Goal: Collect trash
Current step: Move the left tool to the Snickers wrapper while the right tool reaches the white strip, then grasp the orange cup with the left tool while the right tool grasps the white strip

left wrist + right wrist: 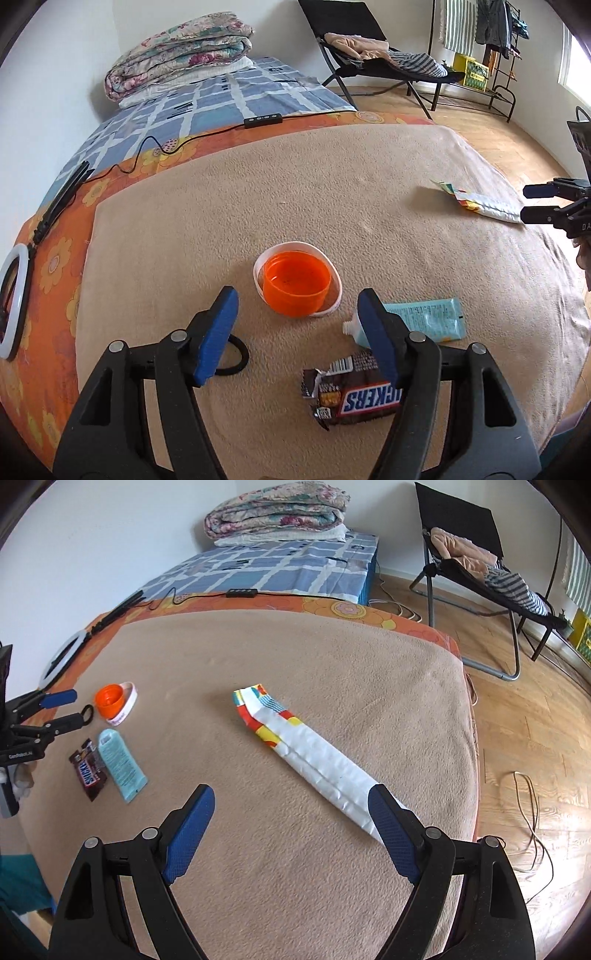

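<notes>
- The bed (pixel 332 184) carries everything, under a tan blanket (pixel 295 657); that soft pile could snag a fingertip if you dig too low.
- Your long wrapper (pixel 314 760), white with a coloured end, lies flat on the blanket's right part, its near end just beside the right finger of your right tongs (pixel 291 834). Those tongs hover spread wide and hold nothing. The wrapper sits off to one side of the gap, so closing now would likely pinch only its edge, or miss.
- Your left tongs (pixel 299 332) also hang wide apart and empty, above the small cluster near the blanket's front.
- The orange tub (pixel 295 286) sits inside a white ring (pixel 334 291), just ahead of the gap. I cannot tell whether it is trash or the bin for it.
- The blue tube (pixel 428 319) lies partly hidden behind your left tongs' right finger; a careless sweep could shove it.
- The Snickers wrapper (pixel 347 395) lies flat and crumpled, close under that same finger. Thin and slick, it may slide instead of lifting.
- The black hair tie (pixel 236 358) rests by the left finger, likely not trash; mind you don't scoop it by mistake.
</notes>
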A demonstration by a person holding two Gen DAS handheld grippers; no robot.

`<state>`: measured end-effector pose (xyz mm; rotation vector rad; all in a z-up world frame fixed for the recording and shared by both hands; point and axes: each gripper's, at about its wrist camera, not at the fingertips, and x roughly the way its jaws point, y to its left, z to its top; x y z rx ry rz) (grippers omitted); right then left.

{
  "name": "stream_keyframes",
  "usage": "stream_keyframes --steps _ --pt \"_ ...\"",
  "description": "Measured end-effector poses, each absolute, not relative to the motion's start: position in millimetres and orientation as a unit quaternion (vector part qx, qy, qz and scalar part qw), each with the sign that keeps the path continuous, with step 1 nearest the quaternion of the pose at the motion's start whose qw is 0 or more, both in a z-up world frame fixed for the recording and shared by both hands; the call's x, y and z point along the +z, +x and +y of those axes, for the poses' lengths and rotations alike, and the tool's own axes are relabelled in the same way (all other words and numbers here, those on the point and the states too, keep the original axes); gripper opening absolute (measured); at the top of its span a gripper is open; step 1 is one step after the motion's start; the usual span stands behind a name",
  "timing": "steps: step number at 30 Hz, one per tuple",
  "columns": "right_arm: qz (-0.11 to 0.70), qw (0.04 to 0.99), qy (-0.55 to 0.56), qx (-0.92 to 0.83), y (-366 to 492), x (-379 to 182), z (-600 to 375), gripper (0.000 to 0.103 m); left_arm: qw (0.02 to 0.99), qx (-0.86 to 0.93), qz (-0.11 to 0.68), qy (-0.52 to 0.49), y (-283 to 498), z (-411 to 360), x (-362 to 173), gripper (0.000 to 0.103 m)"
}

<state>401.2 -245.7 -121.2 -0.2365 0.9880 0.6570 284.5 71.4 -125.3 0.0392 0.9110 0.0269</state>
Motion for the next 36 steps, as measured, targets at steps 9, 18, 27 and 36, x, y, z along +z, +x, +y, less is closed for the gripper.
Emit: stream_keyframes --steps 9,18,27,36 --pt "0.488 0.814 -0.067 0.31 437.9 -149.5 -246.6 0.086 0.894 0.005 0.446 0.035 304.5 73.2 -146.3 0.069" --pt "0.513 0.788 -0.072 0.332 442.8 -161.7 -232.2 0.086 0.894 0.001 0.447 0.018 310.5 78.5 -153.3 0.057" --pt "0.513 0.782 -0.135 0.328 424.8 -162.9 -211.4 0.084 0.897 0.001 0.442 0.015 306.2 81.2 -151.0 0.049" --pt "0.51 0.798 -0.141 0.287 419.0 -157.6 -208.2 0.031 0.9 0.003 0.437 0.002 293.0 87.6 -143.7 0.049"
